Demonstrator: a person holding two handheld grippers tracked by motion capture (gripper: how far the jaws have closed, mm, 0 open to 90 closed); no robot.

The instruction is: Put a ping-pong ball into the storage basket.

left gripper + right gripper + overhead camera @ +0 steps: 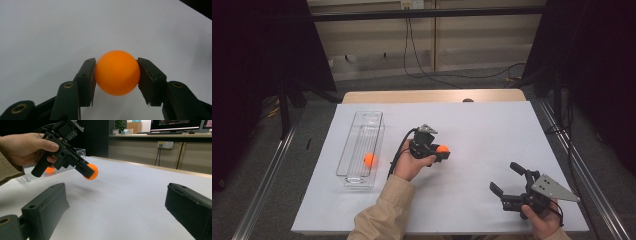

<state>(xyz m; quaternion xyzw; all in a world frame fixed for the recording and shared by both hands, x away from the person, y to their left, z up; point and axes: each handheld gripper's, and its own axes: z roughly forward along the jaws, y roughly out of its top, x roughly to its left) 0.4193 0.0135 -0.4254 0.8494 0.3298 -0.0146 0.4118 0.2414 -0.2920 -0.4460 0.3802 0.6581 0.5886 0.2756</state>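
An orange ball (117, 73) sits clamped between the two black pads of my left gripper (442, 152), held a little above the white table near its middle. From the right gripper view the same ball (91, 171) hangs off the tip of that gripper, clear of the surface. A second orange ball (369, 159) lies inside the clear plastic tray (357, 182) at the left. My right gripper (507, 178) rests low at the front right, jaws spread wide with nothing between them.
The white sheet (492, 135) covers the table, with wooden edge at the back. Dark curtains flank both sides, and cables hang down the back wall.
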